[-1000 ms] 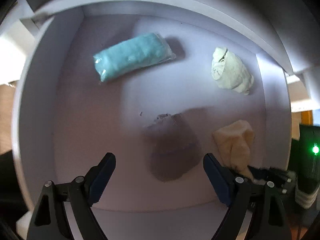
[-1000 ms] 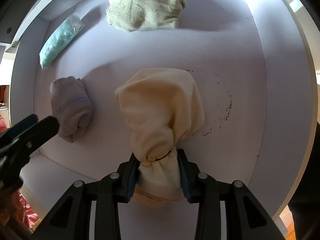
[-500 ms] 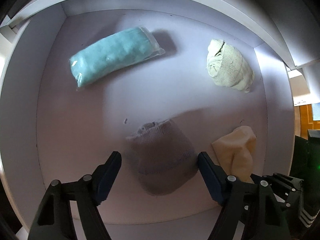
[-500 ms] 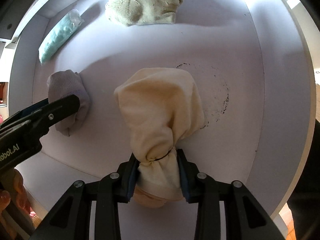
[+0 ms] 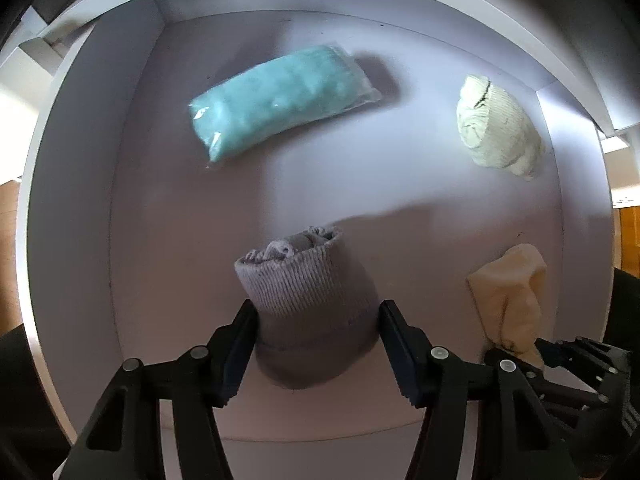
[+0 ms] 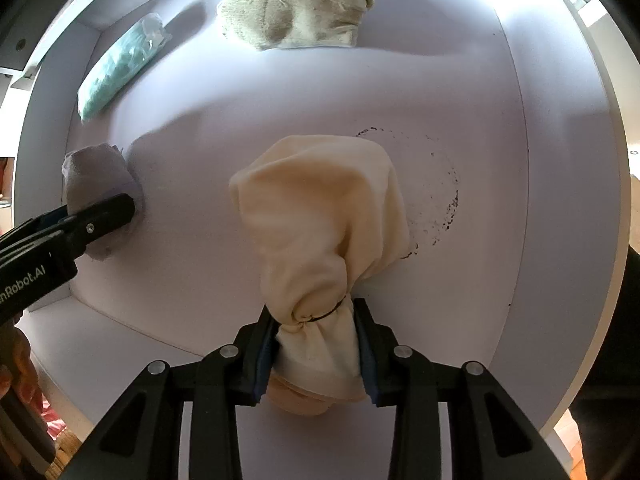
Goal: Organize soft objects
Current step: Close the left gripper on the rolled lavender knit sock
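Left wrist view: left gripper (image 5: 316,340) points down into a white box (image 5: 72,200), jaws closing w/ the grey rolled sock (image 5: 312,304) between them; both pads sit right at the sock's sides & look to be touching it, roll's open ribbed end facing away from the camera. Teal cloth in clear plastic wrap (image 5: 276,102) lies diagonal toward the far left of the box floor, well apart from the sock. Pale greenish-white bundle (image 5: 500,128) rests near the far right wall. Cream bundle (image 5: 508,292) at lower right, w/ the right gripper (image 5: 560,356) seen from the side at its lower end. No writing readable in this view. Right wrist view: right gripper (image 6: 316,344) w/ narrow jaws clamped on the cream bundle (image 6: 324,216) just below its tied neck, a dark band round the neck; bulb of the bundle rests on the box floor (image 6: 480,80). A ring of dark specks (image 6: 444,200) marks the floor just right of the bundle. Left gripper (image 6: 104,216) enters from the left edge, one finger across the grey rolled sock (image 6: 96,172); white lettering on its body reads "nRobot.AI", start cut off by the frame edge. Pale greenish-white bundle (image 6: 296,4) at the far wall, teal wrapped cloth (image 6: 120,68) in the far left corner.
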A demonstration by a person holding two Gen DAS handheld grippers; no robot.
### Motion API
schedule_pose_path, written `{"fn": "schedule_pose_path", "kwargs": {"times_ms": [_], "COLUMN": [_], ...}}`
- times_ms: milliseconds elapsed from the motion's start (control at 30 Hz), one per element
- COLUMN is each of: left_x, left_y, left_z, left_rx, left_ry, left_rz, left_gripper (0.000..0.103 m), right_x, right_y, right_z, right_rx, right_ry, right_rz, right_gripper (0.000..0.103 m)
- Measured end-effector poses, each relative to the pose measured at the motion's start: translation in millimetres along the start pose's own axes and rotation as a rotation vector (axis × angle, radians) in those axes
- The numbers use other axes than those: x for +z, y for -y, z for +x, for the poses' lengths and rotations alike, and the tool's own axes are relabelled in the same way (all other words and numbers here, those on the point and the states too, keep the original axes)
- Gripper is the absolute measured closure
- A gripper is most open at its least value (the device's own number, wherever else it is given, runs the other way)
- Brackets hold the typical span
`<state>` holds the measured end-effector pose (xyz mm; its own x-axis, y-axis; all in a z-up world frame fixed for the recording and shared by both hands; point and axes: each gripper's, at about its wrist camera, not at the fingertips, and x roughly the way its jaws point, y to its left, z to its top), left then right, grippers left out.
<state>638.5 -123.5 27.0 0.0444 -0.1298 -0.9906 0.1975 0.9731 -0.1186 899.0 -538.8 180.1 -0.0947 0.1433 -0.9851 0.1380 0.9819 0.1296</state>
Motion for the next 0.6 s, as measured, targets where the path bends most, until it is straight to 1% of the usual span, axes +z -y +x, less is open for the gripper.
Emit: {"fn": "schedule_pose_path", "kwargs": {"times_ms": [67, 267, 500, 600], "left_x": [-0.9, 5.9, 8.3, 12.1], "left_y": [-2.3, -11.6, -10.5, -2.0], "left_z": [3.0, 12.7, 14.3, 16.4], "left_rx": [0.019, 0.017, 0.03, 0.032], "left_ry": [-0.006, -0.037, -0.036, -0.036], "left_rz": [0.002, -0.029, -0.017, -0.013], "left_gripper": [0.04, 0.038, 0.041, 0.042], "right_x": [-0.4, -4.6, -10.9, -16.1], "right_y": [0.6, 9.3, 17.8, 26.3], "right_z": [-2.4, -10.6, -22.7, -28.0], "right_rx": [0.005, 0.03, 0.05, 0.064], "right_ry": [0.007, 0.025, 0.047, 0.055], "right_rz": [0.008, 0.041, 0.067, 0.082], "right_gripper": [0.069, 0.069, 0.069, 0.069]}}
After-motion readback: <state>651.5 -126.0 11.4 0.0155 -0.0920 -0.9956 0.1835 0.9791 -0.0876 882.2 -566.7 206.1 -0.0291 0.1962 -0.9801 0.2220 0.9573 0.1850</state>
